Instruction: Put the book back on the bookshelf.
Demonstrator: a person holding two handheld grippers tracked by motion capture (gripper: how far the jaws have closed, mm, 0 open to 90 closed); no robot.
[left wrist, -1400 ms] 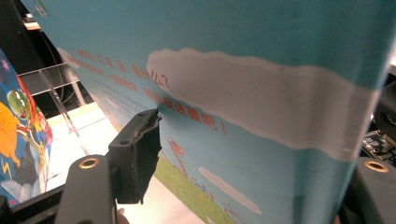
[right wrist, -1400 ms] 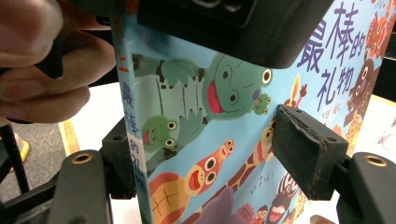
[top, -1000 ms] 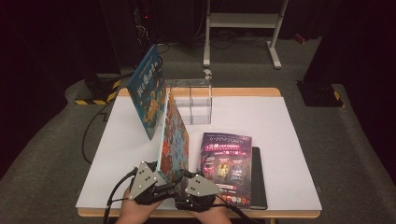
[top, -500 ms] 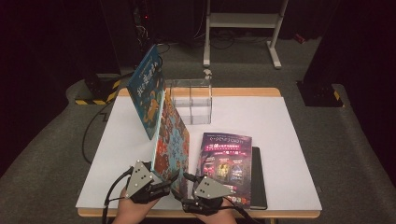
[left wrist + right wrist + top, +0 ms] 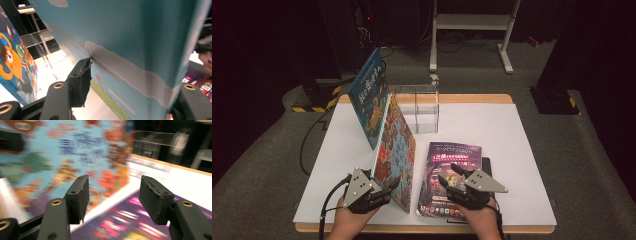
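Hands come in from the near edge of the white desk [image 5: 512,150], each one carrying a claw. Our left claw [image 5: 384,189] is clamped on the lower near corner of the picture book [image 5: 394,150], which stands upright on its edge near the middle of the desk; in the left gripper view the blue cover [image 5: 140,45] sits between the jaws. Our right claw [image 5: 447,181] hovers with jaws apart over the purple magazine [image 5: 452,170], holding nothing. We count three printed items: the standing picture book, a second blue book [image 5: 368,102] leaning behind it, and the flat glossy magazine, which lies on a dark thing. One clear plastic box [image 5: 419,107] stands near the far edge.
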